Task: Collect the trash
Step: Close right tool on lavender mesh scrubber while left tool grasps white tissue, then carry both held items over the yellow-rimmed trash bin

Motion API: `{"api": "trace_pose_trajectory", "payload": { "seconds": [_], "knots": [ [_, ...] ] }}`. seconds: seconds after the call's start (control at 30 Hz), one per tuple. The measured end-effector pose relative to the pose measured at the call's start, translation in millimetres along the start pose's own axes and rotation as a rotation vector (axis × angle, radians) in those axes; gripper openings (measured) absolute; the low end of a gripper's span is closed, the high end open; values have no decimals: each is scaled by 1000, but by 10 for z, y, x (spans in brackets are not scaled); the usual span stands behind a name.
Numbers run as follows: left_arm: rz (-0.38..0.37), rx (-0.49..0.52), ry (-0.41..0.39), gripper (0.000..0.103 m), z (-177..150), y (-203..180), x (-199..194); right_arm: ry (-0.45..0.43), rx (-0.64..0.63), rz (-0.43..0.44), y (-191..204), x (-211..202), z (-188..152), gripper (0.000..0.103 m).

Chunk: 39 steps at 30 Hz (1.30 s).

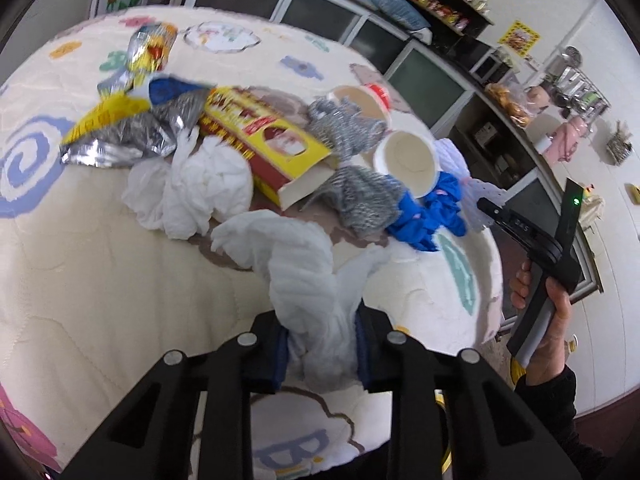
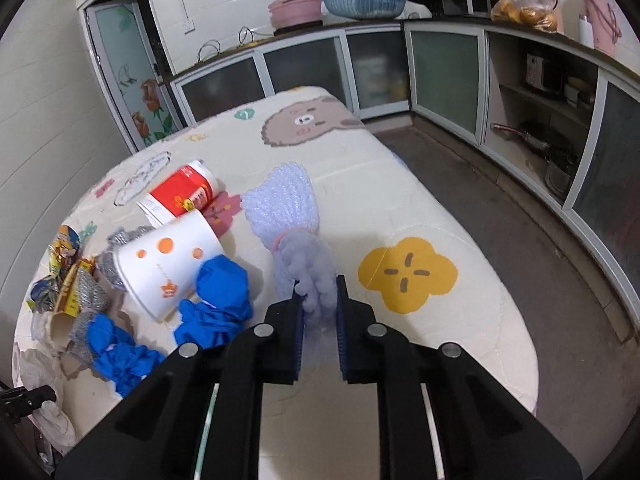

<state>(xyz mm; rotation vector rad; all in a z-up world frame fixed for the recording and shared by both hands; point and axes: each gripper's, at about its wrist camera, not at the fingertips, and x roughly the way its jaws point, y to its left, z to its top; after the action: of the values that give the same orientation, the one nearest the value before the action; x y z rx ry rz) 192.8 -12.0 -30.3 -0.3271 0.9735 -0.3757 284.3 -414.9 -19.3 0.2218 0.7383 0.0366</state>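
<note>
Both clamped: left gripper [image 1: 322, 354] on white tissue [image 1: 304, 276] trailing toward 12 o'clock, right gripper [image 2: 319, 312] on lavender mesh sponge [image 2: 294, 232] stretching toward 11 o'clock.

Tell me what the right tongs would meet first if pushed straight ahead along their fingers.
The right tongs already pinch the pale lilac foam net sleeve; its fanned-out far end lies directly ahead, then probably bare patterned quilted table cover.
</note>
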Motion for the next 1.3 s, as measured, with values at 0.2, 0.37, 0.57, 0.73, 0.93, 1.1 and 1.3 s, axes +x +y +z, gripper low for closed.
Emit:
{"api": "trace_pose_trajectory", "payload": {
  "seconds": [0.2, 0.37, 0.57, 0.73, 0.93, 1.1, 1.3],
  "knots": [
    [-15, 20, -53, 24, 14, -32, -283, -57, -2, 6, 52, -299, 66, 13],
    [-19, 17, -90, 24, 25, 5, -451, -92, -17, -1, 126, -556, 113, 13],
    [-72, 84, -24, 25, -86, -159, -384, -102, -3, -10, 81, -952, -121, 13],
    [-182, 204, 90, 25, -257, -575, -136, -92, 34, -86, -112, -1505, -636, 13],
    [-299, 384, 180, 25, -551, -1242, 108, -82, 88, -281, -446, -2299, -1423, 13],
    [-420, 557, 316, 25, -999, -1964, 350, -23, 143, -409, -656, -2747, -2058, 13],
    [-492, 682, 486, 25, -1550, -2592, 757, 116, 241, -497, -820, -2929, -2819, 13]
  ]
}}
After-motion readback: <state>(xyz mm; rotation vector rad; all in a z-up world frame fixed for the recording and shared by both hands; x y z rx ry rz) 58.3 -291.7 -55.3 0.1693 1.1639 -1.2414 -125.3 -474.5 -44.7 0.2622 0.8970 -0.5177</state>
